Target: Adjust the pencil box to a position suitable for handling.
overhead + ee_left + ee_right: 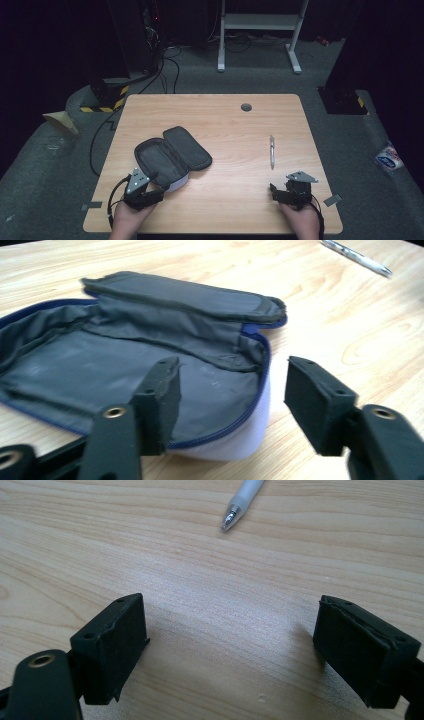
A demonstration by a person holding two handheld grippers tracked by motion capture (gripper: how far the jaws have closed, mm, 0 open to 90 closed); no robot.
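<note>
Pencil case (172, 156) lies open on the left half of the wooden table (225, 200), its flap folded back so I see the dark grey lining, with a blue zipper edge and a white outer side at the near end. In the left gripper view the same case (125, 375) sits directly ahead of my jaws. My left gripper (150, 194) is at the near end of the case; its jaws stand wide apart and hold nothing. In the left gripper view, one jaw shows in front of the lining near the zipper edge, the other is over bare wood just beside the white side. I cannot tell if the first jaw touches the fabric.

On the right half of the table a pen (272, 151) lies alone, well apart from the case, pointing toward me. My right gripper (279, 194) is near its closer end, low over the table. In the right gripper view the jaws are spread wide with only bare wood between them, and the pen tip (231, 518) is ahead of them, not touched.

Beyond the table I see a grey floor, black cables (165, 70) and a white metal stand (260, 30).
</note>
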